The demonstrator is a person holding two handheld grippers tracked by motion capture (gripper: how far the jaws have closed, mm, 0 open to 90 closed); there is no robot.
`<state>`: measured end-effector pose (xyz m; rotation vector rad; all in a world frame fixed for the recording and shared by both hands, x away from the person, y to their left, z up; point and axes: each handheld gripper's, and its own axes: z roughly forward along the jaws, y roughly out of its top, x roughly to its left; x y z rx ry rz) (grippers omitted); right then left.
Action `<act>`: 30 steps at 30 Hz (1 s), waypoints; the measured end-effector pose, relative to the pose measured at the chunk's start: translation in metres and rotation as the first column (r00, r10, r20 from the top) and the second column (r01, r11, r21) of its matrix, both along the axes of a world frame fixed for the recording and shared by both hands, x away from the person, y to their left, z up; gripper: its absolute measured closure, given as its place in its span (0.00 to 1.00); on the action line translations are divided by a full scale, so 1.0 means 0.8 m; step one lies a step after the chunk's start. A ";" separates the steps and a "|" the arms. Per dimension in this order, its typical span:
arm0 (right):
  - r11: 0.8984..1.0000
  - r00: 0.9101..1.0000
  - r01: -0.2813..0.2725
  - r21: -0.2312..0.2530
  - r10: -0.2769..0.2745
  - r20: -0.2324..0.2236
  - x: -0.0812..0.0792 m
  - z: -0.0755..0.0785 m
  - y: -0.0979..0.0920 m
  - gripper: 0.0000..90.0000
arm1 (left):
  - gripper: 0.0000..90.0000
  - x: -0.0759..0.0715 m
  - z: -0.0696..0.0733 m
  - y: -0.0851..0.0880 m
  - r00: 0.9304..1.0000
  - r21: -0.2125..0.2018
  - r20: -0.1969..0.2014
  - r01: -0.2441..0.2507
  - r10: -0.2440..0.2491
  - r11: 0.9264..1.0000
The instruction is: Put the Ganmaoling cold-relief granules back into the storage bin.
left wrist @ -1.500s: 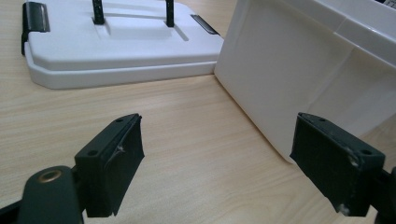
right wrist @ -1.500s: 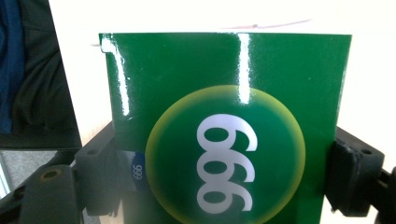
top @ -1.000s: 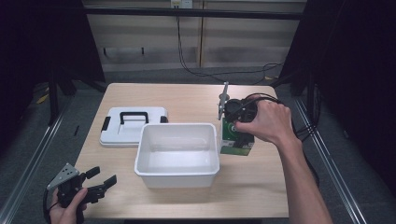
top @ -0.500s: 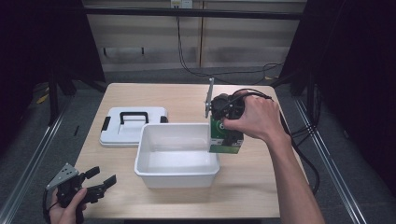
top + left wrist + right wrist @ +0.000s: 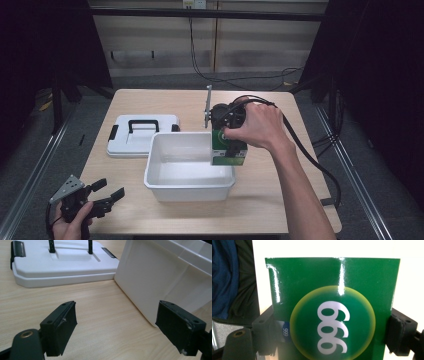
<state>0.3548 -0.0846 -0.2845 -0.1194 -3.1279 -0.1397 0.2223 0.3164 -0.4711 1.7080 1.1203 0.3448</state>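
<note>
A white tub (image 5: 189,167) sits mid-table, its lid (image 5: 142,135) flat just beside its far-left corner. The right gripper (image 5: 227,150) clamps a green box (image 5: 229,150), upright, over the tub's right rim. The left gripper (image 5: 102,195) hovers wide open at the wooden table's (image 5: 280,200) near-left corner.

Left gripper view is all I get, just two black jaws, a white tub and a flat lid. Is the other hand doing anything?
Observer: Yes. The right gripper holds a green box at the right rim of the white tub.
Operator: What's on the box?
Observer: A yellow-edged circle with white digits, 999 or 666, depending on which way up.
Operator: And my gripper?
Observer: The left gripper is open near the table's front left corner, apart from the tub.
</note>
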 end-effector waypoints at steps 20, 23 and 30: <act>0.999 0.999 -0.034 -0.022 0.034 -0.021 0.008 -0.027 0.041 0.17 | 0.18 0.000 0.000 0.001 1.000 0.002 0.001 0.000 0.000 1.000; 0.999 0.999 -0.041 -0.015 0.041 -0.016 0.011 -0.032 0.044 0.17 | 0.18 0.000 0.000 0.001 1.000 0.002 0.000 0.001 -0.001 1.000; 0.998 0.999 -0.039 -0.038 0.038 -0.030 0.015 -0.056 0.052 0.17 | 0.18 0.000 0.000 0.001 1.000 0.000 0.002 0.002 -0.002 1.000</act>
